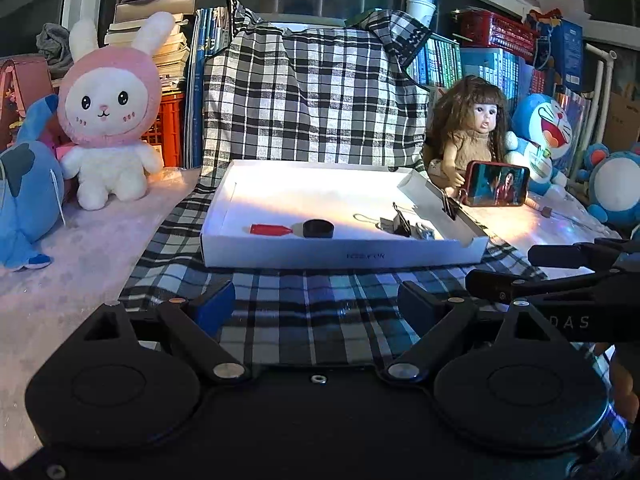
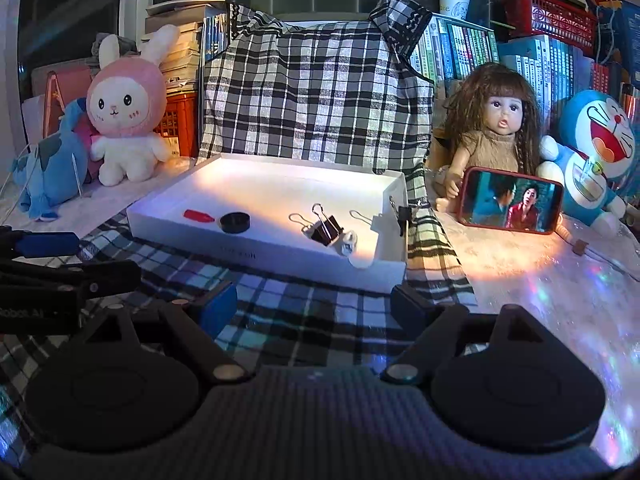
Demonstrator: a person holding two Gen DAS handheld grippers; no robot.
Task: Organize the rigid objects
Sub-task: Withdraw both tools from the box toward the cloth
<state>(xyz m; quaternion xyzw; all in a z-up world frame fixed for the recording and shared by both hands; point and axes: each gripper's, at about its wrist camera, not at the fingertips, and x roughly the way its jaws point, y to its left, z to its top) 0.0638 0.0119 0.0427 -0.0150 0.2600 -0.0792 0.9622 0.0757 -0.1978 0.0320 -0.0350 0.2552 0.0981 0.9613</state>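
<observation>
Both my grippers, left [image 1: 316, 304] and right [image 2: 314, 300], hang with jaws apart, empty, over plaid cloth [image 1: 304, 300]; clip [image 2: 326, 228], cap [image 2: 235, 222] lie ahead in white box [image 2: 280, 258].

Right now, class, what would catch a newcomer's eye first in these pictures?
Probably the brightly lit white box on the checked cloth, holding a black binder clip, a black round cap and a small red piece. Next, the glowing phone propped before the long-haired doll on the right.

Home room, plush bunny [image 1: 110, 120], doll [image 2: 494, 128], stacked books [image 2: 460, 52]
</observation>
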